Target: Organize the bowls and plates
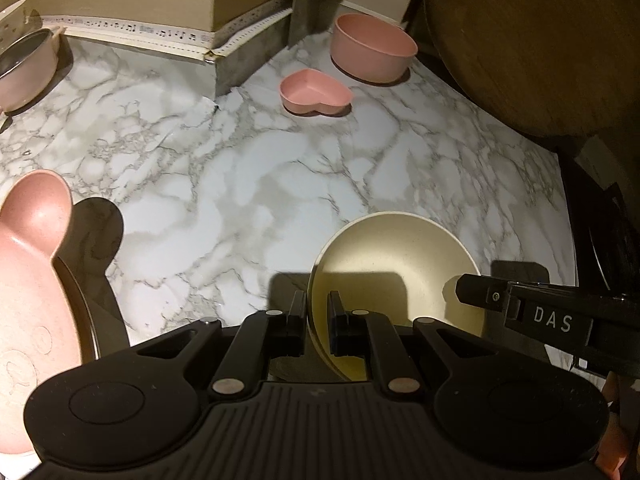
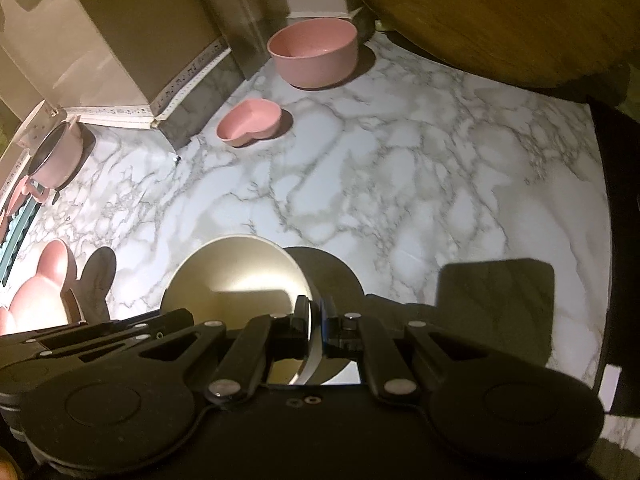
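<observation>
We see a cream bowl [image 1: 400,276] low in the frame of the left wrist view, tilted with its inside facing up and to the left, over a white marble-patterned counter [image 1: 224,184]. The left gripper [image 1: 318,318] is closed on the bowl's near-left rim, one finger outside the wall and one inside. In the right wrist view the same cream bowl [image 2: 236,276] sits at lower centre, and the right gripper [image 2: 316,318] pinches its right-hand rim between its two fingers. So both tools clamp the one bowl, on opposite sides. The right gripper also shows at the right edge of the left view, its body marked "DAS".

At the upper centre of the left view stands a round pink bowl [image 1: 374,48], upright, with a pink heart-shaped dish [image 1: 314,92] just in front of it and apart from it. A pink pot [image 1: 26,66] with a dark inside stands at the upper left edge. A pink plate with a rounded ear [image 1: 32,280] fills the lower left. A dark round wooden tabletop [image 1: 532,40] occupies the upper right corner.
</observation>
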Tool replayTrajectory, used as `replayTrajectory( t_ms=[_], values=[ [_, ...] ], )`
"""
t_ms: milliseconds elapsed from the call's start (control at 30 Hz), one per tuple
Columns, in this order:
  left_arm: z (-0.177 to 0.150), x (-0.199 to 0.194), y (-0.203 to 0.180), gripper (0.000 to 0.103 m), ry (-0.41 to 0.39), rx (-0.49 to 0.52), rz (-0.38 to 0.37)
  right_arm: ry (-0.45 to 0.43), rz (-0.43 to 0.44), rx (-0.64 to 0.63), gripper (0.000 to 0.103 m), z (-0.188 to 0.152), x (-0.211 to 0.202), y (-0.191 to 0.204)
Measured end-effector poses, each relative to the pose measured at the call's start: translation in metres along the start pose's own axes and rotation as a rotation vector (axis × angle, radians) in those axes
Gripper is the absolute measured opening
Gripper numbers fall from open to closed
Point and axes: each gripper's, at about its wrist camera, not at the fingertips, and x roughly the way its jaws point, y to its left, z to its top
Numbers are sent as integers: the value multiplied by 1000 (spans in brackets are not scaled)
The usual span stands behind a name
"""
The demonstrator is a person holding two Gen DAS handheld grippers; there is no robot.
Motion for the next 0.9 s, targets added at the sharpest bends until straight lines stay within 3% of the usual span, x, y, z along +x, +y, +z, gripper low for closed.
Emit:
replayTrajectory(
  t_ms=[367,900],
  values=[
    [0,0,-5,10,-5,30,-11,12,-12,30,5,-6,3,-9],
    [8,-15,7,10,-18,32,-31,-3,14,7,19,3,-7,-9]
  ],
)
